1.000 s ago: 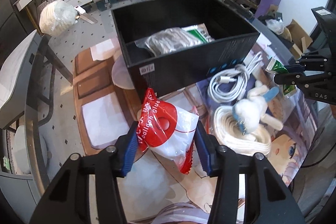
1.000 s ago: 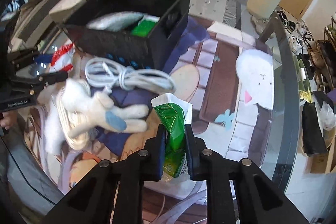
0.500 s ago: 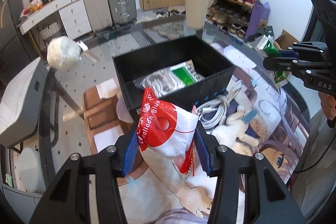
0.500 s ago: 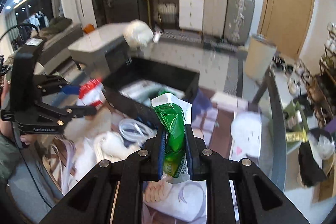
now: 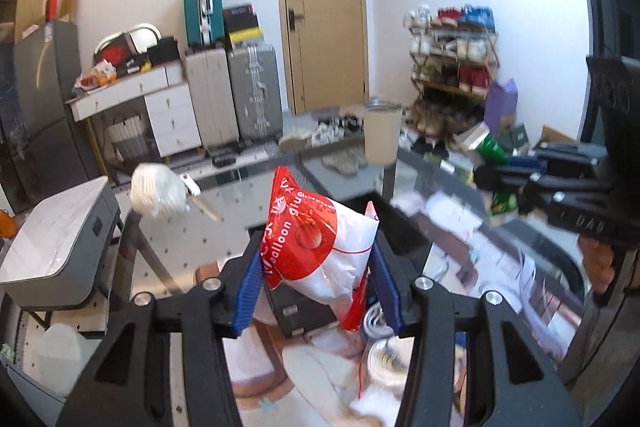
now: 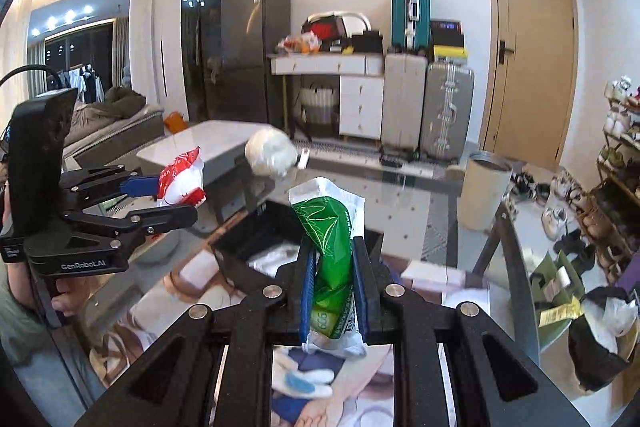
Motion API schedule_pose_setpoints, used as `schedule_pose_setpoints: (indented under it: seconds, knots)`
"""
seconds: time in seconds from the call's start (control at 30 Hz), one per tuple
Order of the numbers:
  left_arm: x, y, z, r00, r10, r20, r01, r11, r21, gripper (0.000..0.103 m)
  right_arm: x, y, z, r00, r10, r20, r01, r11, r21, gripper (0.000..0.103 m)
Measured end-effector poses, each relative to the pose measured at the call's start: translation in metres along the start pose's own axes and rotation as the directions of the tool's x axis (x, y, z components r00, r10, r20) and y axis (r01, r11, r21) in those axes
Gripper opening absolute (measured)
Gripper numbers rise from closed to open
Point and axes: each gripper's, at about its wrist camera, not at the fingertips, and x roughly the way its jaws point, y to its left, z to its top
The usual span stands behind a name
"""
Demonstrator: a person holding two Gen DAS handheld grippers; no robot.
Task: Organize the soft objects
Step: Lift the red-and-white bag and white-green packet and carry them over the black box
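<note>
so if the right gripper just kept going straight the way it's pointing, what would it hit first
Probably the black box: it sits just beyond the green bag held in the right gripper, though depth is hard to judge here.

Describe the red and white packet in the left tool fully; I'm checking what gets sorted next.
The red and white packet is a soft, crinkled plastic bag, white with a red band and red disc, printed "balloon glue". The left tool is shut on it: its blue pads press both sides at the lower half. The pointed top corner sticks up and leans left; a red edge hangs below the pads. It is held in the air above the black box, touching nothing but the pads. The right wrist view shows it side-on.
</note>
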Motion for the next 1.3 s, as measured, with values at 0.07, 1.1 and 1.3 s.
schedule_pose_setpoints:
  seconds: [0.07,1.1,1.3]
  knots:
    - [-0.006,0.004,0.003,0.999,-0.001,0.038,0.001,1.000,-0.013,0.050,0.000,0.004,0.004,1.000,-0.013,0.028,0.013,1.000,0.001,0.017]
    - [0.043,0.055,0.049,0.981,0.046,0.187,-0.015,0.986,-0.167,0.050,0.089,0.014,0.069,0.996,0.020,0.087,-0.023,0.999,0.032,0.017]
    - [0.070,0.056,0.047,0.993,0.044,0.109,-0.024,0.983,-0.183,0.050,0.114,0.002,0.059,1.000,0.007,0.000,-0.007,0.999,0.052,0.017]
